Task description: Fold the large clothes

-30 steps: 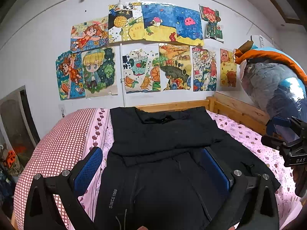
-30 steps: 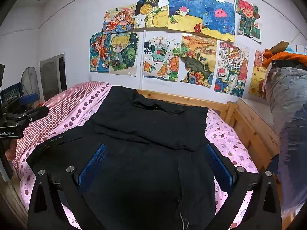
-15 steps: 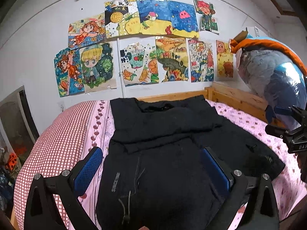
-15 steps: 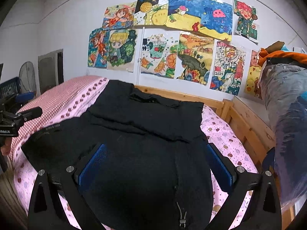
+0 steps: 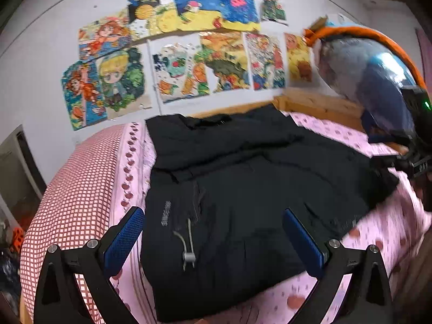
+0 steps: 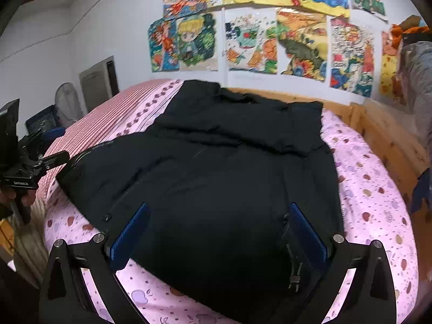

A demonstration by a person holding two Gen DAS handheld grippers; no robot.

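A large black jacket (image 5: pixel 243 183) lies spread on the bed, its top part folded down over the body; a grey drawcord toggle (image 5: pixel 189 256) lies on its hem. It also shows in the right wrist view (image 6: pixel 216 178). My left gripper (image 5: pixel 213 232) is open and empty, held above the jacket's near hem. My right gripper (image 6: pixel 218 229) is open and empty above the hem on the other side. Each gripper appears in the other's view: the right one (image 5: pixel 415 159), the left one (image 6: pixel 29 167).
The bed has a pink patterned sheet (image 6: pixel 372 189) and a red checked cover (image 5: pixel 73 189) on the left. A wooden bed frame (image 6: pixel 386 135) runs along the far and right sides. Bagged bedding (image 5: pixel 372 75) is piled at the right. Drawings cover the wall.
Both grippers have drawn back and risen from the jacket, so more of the hem and the bed's near edge shows. The jacket has not moved.
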